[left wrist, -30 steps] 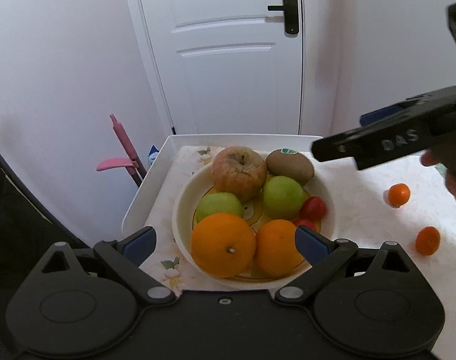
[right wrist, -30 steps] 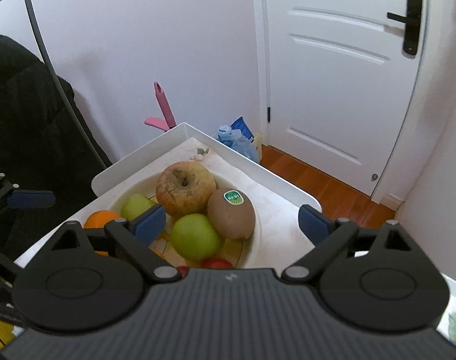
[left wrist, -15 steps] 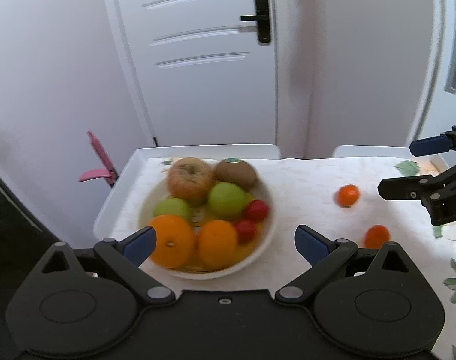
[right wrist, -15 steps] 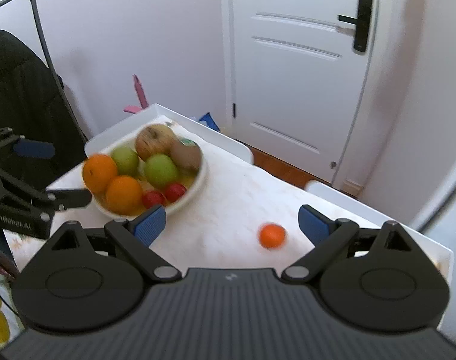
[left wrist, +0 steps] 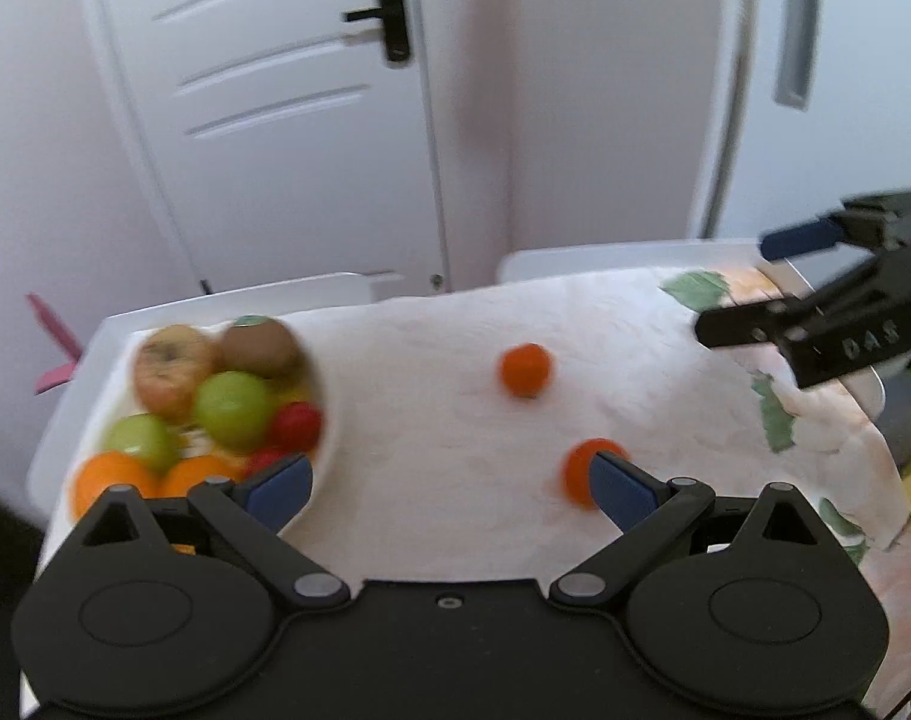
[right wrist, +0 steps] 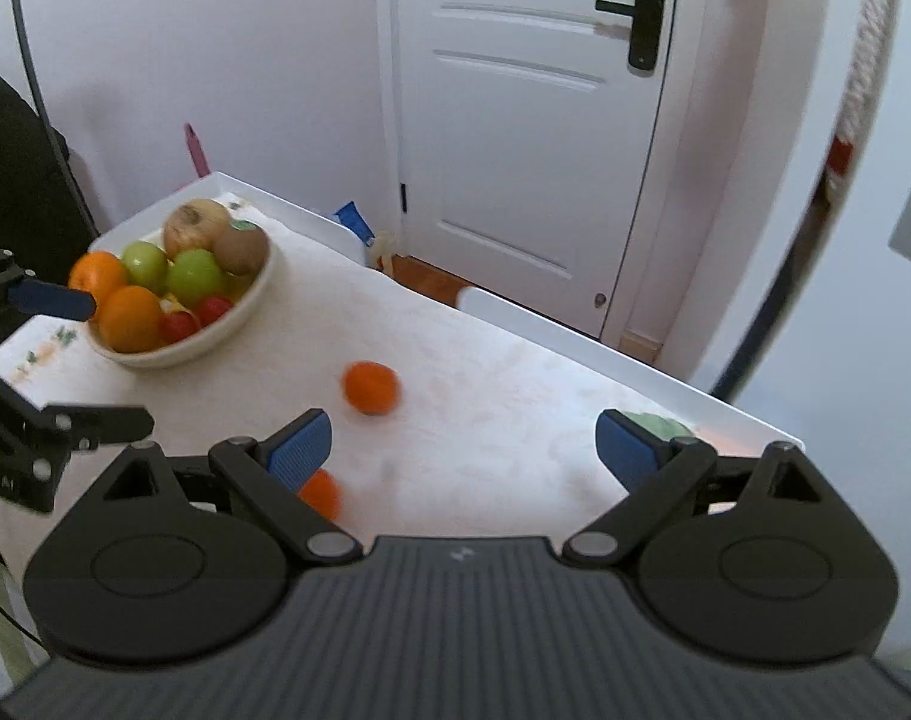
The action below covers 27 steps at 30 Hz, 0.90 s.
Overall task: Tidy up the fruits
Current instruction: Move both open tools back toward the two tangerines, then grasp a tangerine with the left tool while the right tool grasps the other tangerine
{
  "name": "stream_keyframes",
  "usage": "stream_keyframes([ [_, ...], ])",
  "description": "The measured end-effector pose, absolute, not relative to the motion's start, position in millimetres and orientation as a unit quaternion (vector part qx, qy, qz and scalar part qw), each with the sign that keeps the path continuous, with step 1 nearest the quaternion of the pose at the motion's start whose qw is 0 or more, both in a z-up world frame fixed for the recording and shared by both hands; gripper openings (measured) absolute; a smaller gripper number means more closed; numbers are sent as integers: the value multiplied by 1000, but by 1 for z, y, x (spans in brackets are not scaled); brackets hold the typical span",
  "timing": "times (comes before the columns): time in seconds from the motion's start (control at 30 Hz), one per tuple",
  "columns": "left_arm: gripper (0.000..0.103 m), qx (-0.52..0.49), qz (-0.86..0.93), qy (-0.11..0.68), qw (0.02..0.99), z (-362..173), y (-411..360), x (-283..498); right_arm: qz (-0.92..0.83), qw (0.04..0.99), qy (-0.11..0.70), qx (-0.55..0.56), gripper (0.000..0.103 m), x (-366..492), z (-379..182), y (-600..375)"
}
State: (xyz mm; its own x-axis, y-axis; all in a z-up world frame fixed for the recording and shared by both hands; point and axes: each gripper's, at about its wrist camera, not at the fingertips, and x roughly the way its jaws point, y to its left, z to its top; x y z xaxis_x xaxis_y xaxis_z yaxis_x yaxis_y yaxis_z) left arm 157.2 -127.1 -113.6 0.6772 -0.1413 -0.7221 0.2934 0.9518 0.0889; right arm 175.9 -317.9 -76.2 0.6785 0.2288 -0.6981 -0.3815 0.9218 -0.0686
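Two small tangerines lie loose on the tablecloth (right wrist: 485, 420): one mid-frame (right wrist: 371, 387), one lower left (right wrist: 322, 492). The fruit bowl (right wrist: 239, 315) sits upper left. Both the left gripper (left wrist: 449, 483) and the right gripper (right wrist: 462, 447) gape wide, empty. The tangerines look light, round and prone to rolling; pinch across the middle, gently.

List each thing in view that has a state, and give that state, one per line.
left gripper: open, empty.
right gripper: open, empty.
bowl: upright, full of fruit.
far tangerine: loose on the cloth.
near tangerine: loose on the cloth, beside the left gripper's finger.
door: closed.
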Motion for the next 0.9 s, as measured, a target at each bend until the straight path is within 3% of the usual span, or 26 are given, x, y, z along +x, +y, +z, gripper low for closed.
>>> stream_keyframes([
  [0.13,98,114,-142,393,901,-136,-152,166,171,908,368,-106,103,187,-89,-336],
  [0.5,77,134,-158,417,885,-180,-184,187,231,889,375,-122,103,218,-124,-342],
  [0.8,45,117,-172,428,880,-192,-186,194,310,859,368,-174,103,243,-145,-319],
  [0.9,44,119,-171,430,879,-191,-188,196,329,850,368,-183,102,250,-150,-309],
])
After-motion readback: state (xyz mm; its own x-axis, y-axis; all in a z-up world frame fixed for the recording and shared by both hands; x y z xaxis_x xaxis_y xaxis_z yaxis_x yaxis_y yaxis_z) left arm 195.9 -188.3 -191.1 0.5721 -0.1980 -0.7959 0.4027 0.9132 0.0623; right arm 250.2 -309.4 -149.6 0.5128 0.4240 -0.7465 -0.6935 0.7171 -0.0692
